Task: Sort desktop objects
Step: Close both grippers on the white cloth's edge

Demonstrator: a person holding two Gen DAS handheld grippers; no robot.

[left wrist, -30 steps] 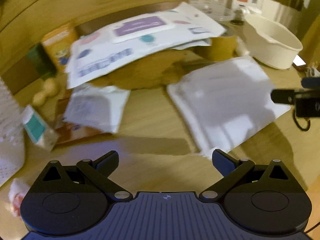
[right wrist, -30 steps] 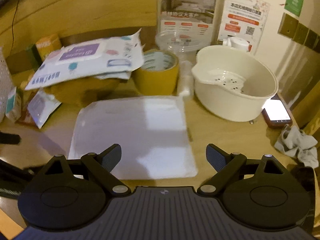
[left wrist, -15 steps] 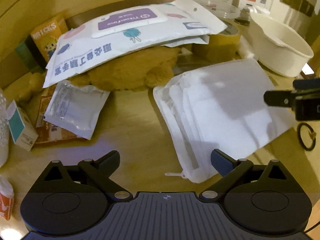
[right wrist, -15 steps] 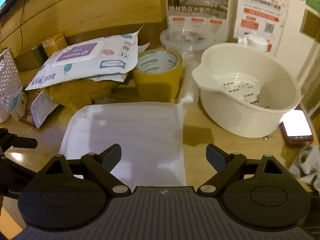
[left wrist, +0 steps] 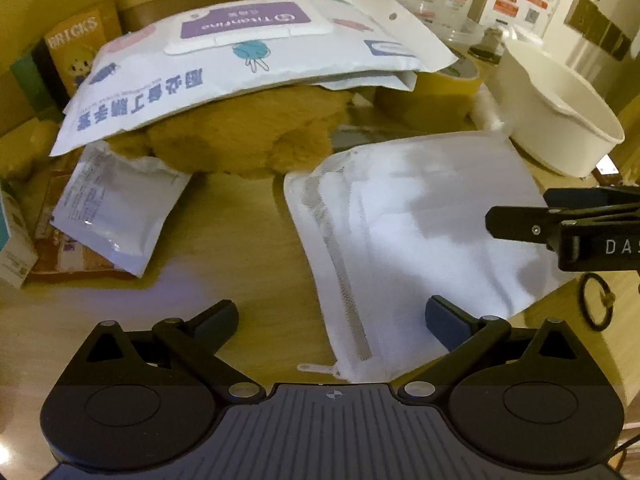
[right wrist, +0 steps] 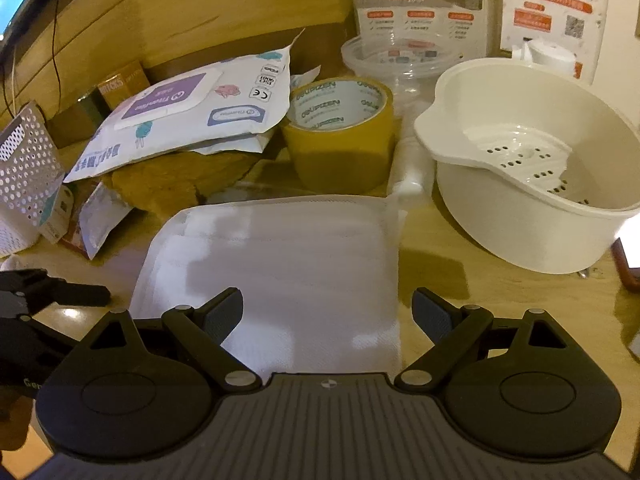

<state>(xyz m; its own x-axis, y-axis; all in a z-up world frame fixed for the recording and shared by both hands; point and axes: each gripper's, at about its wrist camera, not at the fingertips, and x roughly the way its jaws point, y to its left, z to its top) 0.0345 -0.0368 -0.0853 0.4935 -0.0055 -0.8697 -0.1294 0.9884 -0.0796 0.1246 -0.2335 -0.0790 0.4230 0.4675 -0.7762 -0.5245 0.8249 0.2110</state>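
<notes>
A flat white zip pouch point(left wrist: 420, 220) lies on the wooden desk, zipper edge toward my left gripper; it also shows in the right wrist view point(right wrist: 280, 256). My left gripper point(left wrist: 332, 316) is open and empty, just above the pouch's near-left corner. My right gripper point(right wrist: 328, 308) is open and empty over the pouch's near edge. A wet-wipes pack point(left wrist: 248, 60) rests on a brown plush toy point(left wrist: 240, 140). A yellow tape roll point(right wrist: 340, 132) and a white colander bowl point(right wrist: 532, 184) stand behind the pouch.
A silver foil sachet point(left wrist: 116, 216), small boxes and a Bricks box point(left wrist: 80, 52) lie at the left. A white perforated basket point(right wrist: 24, 184) stands far left. A black hair tie point(left wrist: 596, 300), a phone point(right wrist: 628, 264), a clear plastic bowl point(right wrist: 400, 60) and leaflets sit at right and back.
Both grippers have moved forward and lower toward the white pouch. The left view swung right, so the pouch sits nearer its jaws. Both stay open.
</notes>
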